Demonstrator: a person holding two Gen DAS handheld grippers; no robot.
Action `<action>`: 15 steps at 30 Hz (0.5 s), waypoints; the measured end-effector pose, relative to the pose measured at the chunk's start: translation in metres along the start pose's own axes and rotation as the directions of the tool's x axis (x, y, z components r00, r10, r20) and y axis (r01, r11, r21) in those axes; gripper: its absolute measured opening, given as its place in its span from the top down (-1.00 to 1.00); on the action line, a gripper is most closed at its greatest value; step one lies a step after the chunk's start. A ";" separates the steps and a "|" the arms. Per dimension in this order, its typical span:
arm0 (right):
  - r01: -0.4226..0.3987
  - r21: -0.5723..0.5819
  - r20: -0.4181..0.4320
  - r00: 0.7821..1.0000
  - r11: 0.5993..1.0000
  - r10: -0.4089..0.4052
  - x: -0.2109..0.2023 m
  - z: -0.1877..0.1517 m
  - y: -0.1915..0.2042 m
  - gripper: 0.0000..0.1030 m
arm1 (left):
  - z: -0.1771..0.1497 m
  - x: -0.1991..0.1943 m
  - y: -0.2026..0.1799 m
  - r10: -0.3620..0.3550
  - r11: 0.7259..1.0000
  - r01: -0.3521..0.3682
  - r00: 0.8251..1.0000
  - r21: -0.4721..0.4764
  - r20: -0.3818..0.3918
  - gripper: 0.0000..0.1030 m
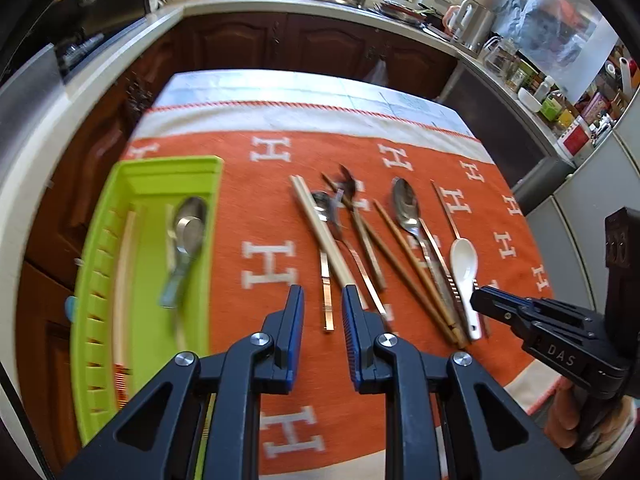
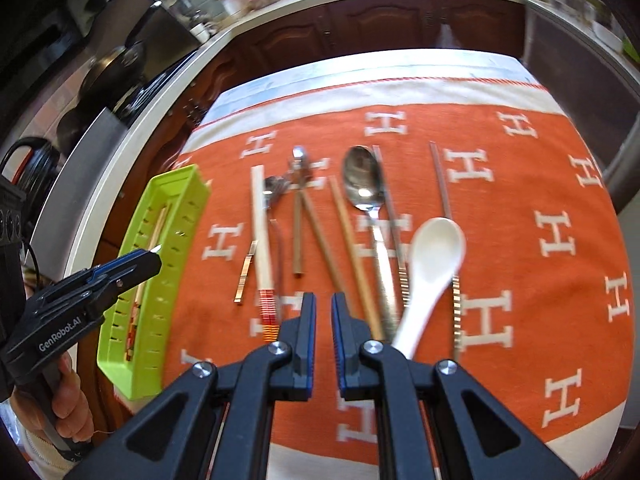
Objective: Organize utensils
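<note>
A lime-green utensil tray (image 1: 120, 176) (image 2: 180, 184) lies at the left of the orange cloth. It holds a metal spoon (image 1: 188, 232) and a chopstick (image 1: 120, 272). Loose on the cloth lie several chopsticks (image 1: 320, 232) (image 2: 260, 240), metal spoons (image 1: 406, 204) (image 2: 362, 180) and a white ceramic spoon (image 1: 464, 264) (image 2: 434, 256). My left gripper (image 1: 322, 296) is open and empty above the chopstick ends. My right gripper (image 2: 323, 304) is open and empty, just left of the white spoon's handle. Each gripper shows side-on in the other view, the right one (image 1: 480, 300) and the left one (image 2: 154, 254).
The orange cloth with white H marks (image 1: 272, 264) (image 2: 560, 236) covers the table. Dark wooden cabinets and a cluttered countertop (image 1: 320, 0) surround it. A stove with pans (image 2: 116, 68) stands at the left.
</note>
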State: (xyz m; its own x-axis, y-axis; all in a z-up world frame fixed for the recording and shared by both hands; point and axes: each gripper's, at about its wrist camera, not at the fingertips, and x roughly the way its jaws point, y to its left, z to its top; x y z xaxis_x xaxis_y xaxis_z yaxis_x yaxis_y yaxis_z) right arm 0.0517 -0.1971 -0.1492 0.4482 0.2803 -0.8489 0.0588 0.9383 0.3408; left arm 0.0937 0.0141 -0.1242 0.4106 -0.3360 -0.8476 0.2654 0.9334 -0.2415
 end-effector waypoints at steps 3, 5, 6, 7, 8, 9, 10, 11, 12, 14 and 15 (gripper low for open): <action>-0.012 0.023 -0.001 1.000 1.000 0.012 0.002 -0.002 -0.009 0.82 | -0.001 0.018 -0.010 -0.034 0.999 0.034 0.999 -0.002 -0.037 0.77; -0.030 0.036 -0.009 1.000 0.999 0.030 0.006 -0.004 -0.015 0.82 | -0.004 0.032 -0.015 -0.057 0.998 0.057 0.996 -0.007 -0.069 0.84; -0.038 0.040 -0.013 0.999 0.998 0.038 0.008 -0.005 -0.015 0.82 | -0.006 0.039 -0.018 -0.067 0.998 0.066 0.994 -0.011 -0.084 0.84; -0.044 0.040 -0.016 0.999 0.998 0.045 0.010 -0.007 -0.016 0.82 | -0.008 0.045 -0.020 -0.069 0.998 0.068 0.993 -0.013 -0.096 0.87; -0.051 0.036 -0.020 0.998 0.998 0.052 0.012 -0.008 -0.016 0.82 | -0.009 0.049 -0.022 -0.066 0.998 0.065 0.992 -0.012 -0.103 0.87; -0.056 0.031 -0.023 0.998 0.998 0.056 0.013 -0.010 -0.016 0.82 | -0.010 0.056 -0.025 -0.054 0.999 0.053 0.992 -0.009 -0.115 0.88; -0.060 0.026 -0.025 0.998 0.998 0.060 0.014 -0.011 -0.016 0.82 | -0.011 0.060 -0.026 -0.045 0.999 0.045 0.992 -0.009 -0.121 0.89; -0.062 0.023 -0.026 0.998 0.998 0.063 0.015 -0.011 -0.016 0.82 | -0.011 0.063 -0.027 -0.040 0.999 0.040 0.991 -0.008 -0.124 0.89; -0.066 0.020 -0.030 0.997 0.998 0.066 0.016 -0.012 -0.016 0.82 | -0.012 0.067 -0.028 -0.030 1.000 0.029 0.991 -0.006 -0.130 0.89; -0.074 0.021 -0.033 0.997 0.997 0.074 0.018 -0.013 -0.018 0.82 | -0.013 0.071 -0.030 0.004 1.000 -0.003 0.991 0.004 -0.133 0.89; -0.079 0.021 -0.035 0.996 0.997 0.079 0.018 -0.014 -0.019 0.82 | -0.012 0.073 -0.030 0.011 1.000 -0.011 0.991 0.006 -0.136 0.90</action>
State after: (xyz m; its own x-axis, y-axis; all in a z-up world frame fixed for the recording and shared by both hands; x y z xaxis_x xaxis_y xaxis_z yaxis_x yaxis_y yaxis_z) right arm 0.0466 -0.2066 -0.1767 0.4202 0.3608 -0.8326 0.0418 0.9089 0.4149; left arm 0.1048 -0.0364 -0.1845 0.2911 -0.3052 -0.9067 0.2659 0.9362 -0.2297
